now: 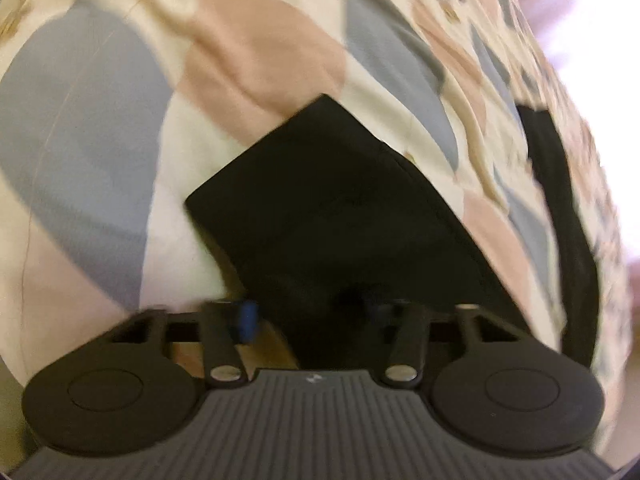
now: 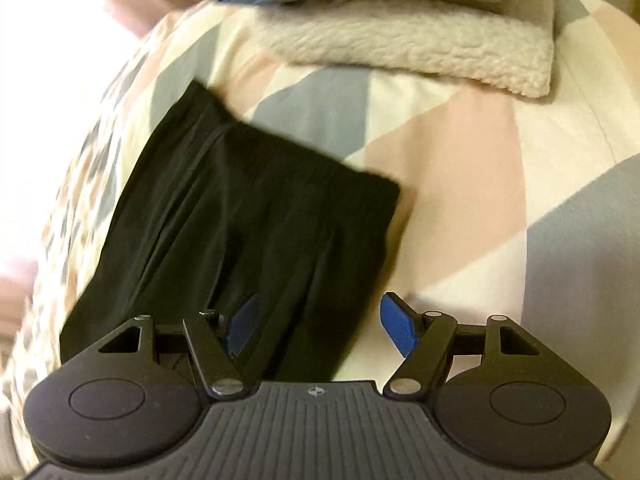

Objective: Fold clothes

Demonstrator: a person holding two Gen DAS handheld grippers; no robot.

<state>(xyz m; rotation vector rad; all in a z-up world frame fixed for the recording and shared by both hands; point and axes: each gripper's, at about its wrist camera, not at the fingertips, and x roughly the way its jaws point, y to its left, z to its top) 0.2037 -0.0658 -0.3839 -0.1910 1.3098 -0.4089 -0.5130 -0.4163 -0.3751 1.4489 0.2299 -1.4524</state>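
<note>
Fingers of the right gripper (image 2: 320, 330) stand wide apart with blue pads (image 2: 398, 326), holding nothing. They hang above the near edge of the folded black cloth garment (image 2: 240, 220), which lies flat on the bed cover with pink, grey and cream shapes (image 2: 460, 160). Fingers of the left gripper (image 1: 310, 316) are partly open; blur hides whether they pinch the garment. A fluffy cream blanket (image 2: 420, 52) sits well apart. A sloppy grab could take one layer and undo the fold.

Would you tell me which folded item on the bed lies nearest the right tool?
The black garment, right under the tool; the fleece blanket lies farther off.
</note>
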